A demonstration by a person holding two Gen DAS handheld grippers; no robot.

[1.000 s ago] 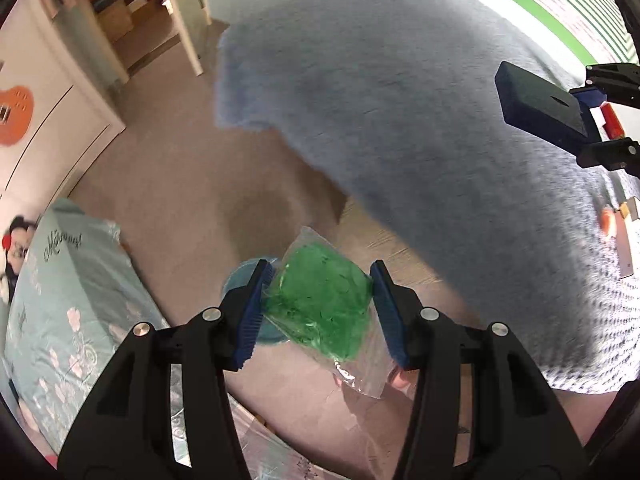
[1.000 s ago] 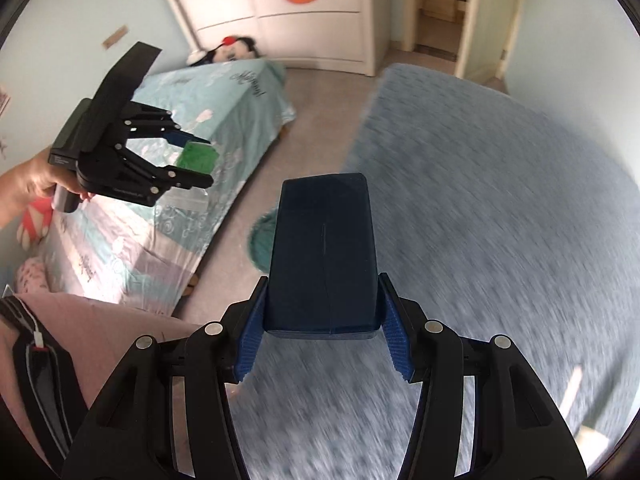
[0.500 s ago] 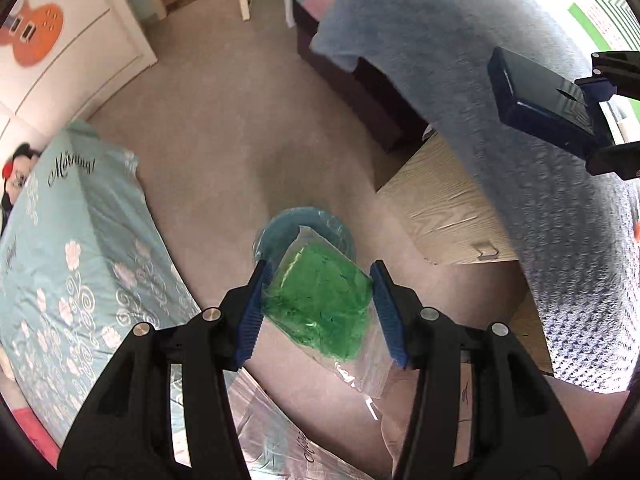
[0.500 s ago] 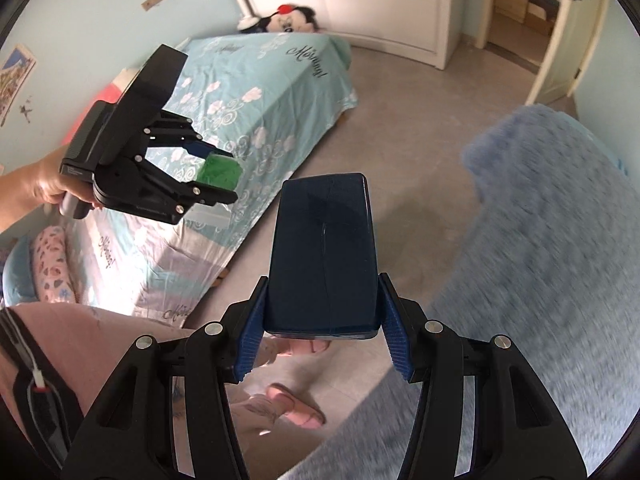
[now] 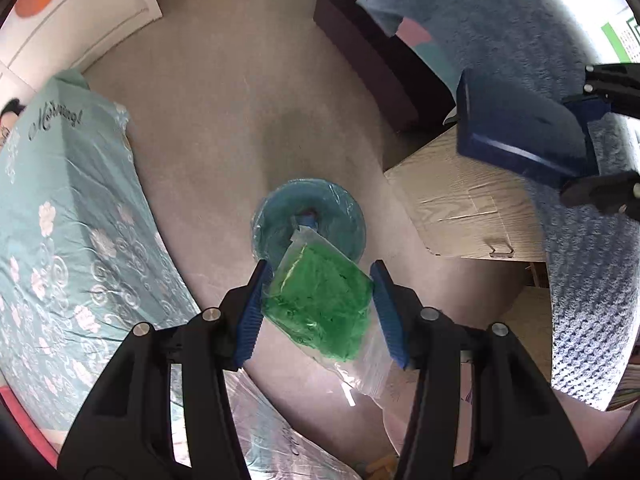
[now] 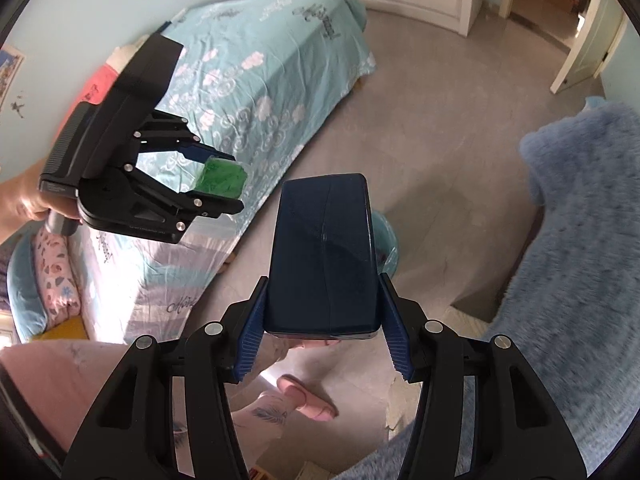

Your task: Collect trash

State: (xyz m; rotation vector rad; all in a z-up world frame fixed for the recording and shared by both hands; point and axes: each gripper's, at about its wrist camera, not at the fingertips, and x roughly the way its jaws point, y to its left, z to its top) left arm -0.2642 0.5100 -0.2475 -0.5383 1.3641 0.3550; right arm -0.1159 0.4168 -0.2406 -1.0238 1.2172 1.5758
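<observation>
My left gripper (image 5: pixel 318 304) is shut on a clear plastic bag of green stuff (image 5: pixel 320 304), held high over the floor. Straight below it stands a round bin lined with a blue bag (image 5: pixel 308 220). In the right wrist view the same left gripper (image 6: pixel 224 188) shows at the left with the green bag (image 6: pixel 222 176) between its pads. My right gripper (image 6: pixel 322 312) is shut on a dark blue flat box (image 6: pixel 324 256). That box (image 5: pixel 520 132) also appears at the right of the left wrist view. The bin (image 6: pixel 386 248) is mostly hidden behind the box.
A bed with a teal flowered cover (image 6: pixel 260 80) lies at the left. A fluffy blue blanket (image 5: pixel 500 20) covers a second bed at the right, with a wooden nightstand (image 5: pixel 460 208) beside it. A person's foot in a pink slipper (image 6: pixel 308 398) stands on the grey floor (image 5: pixel 224 120).
Both grippers have swung from over the blue blanket toward the floor between the beds and sunk lower. The bin has come into full view under the left gripper. Both grips are unchanged.
</observation>
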